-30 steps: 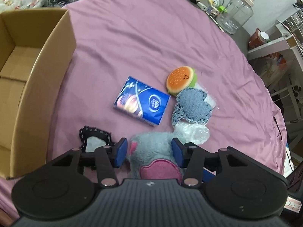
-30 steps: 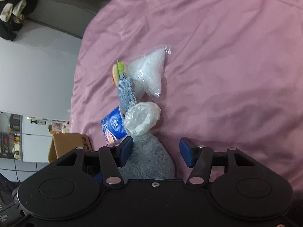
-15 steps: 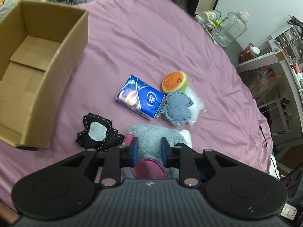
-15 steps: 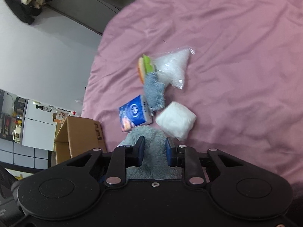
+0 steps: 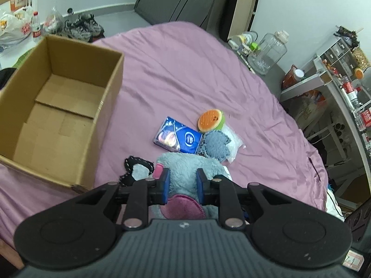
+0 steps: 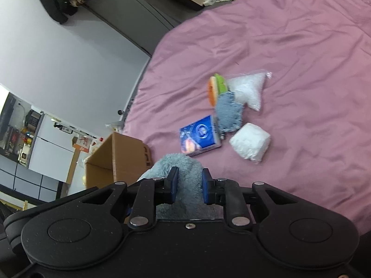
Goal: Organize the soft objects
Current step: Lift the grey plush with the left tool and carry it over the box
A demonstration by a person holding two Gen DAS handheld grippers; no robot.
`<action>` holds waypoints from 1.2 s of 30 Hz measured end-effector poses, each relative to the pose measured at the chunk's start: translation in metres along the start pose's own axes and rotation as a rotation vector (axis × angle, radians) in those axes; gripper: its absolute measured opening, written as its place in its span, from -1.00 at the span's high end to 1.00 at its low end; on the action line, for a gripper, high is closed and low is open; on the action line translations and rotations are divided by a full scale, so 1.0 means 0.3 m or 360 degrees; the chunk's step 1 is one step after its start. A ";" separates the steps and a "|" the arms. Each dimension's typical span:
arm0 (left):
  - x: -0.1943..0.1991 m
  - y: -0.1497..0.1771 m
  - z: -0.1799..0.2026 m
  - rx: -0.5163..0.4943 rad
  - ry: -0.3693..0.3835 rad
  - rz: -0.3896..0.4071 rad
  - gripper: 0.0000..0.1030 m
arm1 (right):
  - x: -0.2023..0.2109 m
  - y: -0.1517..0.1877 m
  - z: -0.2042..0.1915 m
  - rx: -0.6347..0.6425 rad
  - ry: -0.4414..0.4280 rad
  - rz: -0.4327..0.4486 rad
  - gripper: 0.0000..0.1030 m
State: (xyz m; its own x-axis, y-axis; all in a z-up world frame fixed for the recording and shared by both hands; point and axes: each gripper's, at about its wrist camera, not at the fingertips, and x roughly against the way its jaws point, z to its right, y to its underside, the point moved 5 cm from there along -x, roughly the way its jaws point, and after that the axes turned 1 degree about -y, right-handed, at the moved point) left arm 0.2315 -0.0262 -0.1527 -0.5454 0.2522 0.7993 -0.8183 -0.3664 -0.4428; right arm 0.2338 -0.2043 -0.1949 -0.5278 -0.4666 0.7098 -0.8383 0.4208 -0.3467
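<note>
A fluffy grey-blue plush toy (image 5: 185, 164) with a pink patch is held by both grippers above the purple bedsheet (image 5: 185, 69). My left gripper (image 5: 182, 180) is shut on the plush. My right gripper (image 6: 188, 180) is shut on the plush (image 6: 183, 164) too. An open, empty cardboard box (image 5: 55, 106) stands at the left; it also shows in the right wrist view (image 6: 118, 159). On the sheet lie a blue tissue pack (image 5: 177, 136), an orange-and-green burger plush (image 5: 211, 120), a grey-blue knitted cloth (image 5: 216, 144) and a black heart-shaped pad (image 5: 136, 169).
Two clear bags of white filling (image 6: 249, 90) (image 6: 250, 143) lie on the sheet. Beyond the bed are a big clear jar (image 5: 269, 51), shelves (image 5: 336, 88), shoes (image 5: 81, 26) and plastic bags (image 5: 14, 27) on the floor.
Both grippers closed on the plush and lifted it. The views rose and pulled back, so the box and objects look smaller and further below.
</note>
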 end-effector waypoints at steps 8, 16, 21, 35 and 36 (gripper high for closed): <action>0.097 -0.036 -0.044 -0.0030 0.0002 0.0089 0.59 | 0.029 0.028 -0.111 0.0069 -0.0071 0.0070 0.61; 0.179 -0.101 -0.130 -0.0014 -0.0020 0.0170 0.59 | 0.012 0.048 -0.252 0.0138 -0.0151 0.0083 0.61; 0.205 -0.143 -0.187 0.0013 -0.0034 0.0196 0.59 | -0.021 0.059 -0.325 0.0158 -0.0188 0.0063 0.61; 0.220 -0.284 -0.340 0.0085 -0.0066 0.0301 0.60 | -0.167 0.038 -0.485 0.0169 -0.0279 0.0001 0.60; 0.222 -0.295 -0.352 0.0095 -0.0064 0.0308 0.60 | -0.179 0.036 -0.501 0.0170 -0.0290 -0.0005 0.60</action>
State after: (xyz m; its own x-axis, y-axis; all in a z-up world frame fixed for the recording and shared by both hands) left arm 0.2484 0.1174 -0.1032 -0.6829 0.1363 0.7177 -0.6861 -0.4571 -0.5660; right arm 0.2737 -0.0577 -0.1445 -0.5327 -0.6049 0.5919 -0.8448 0.3385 -0.4145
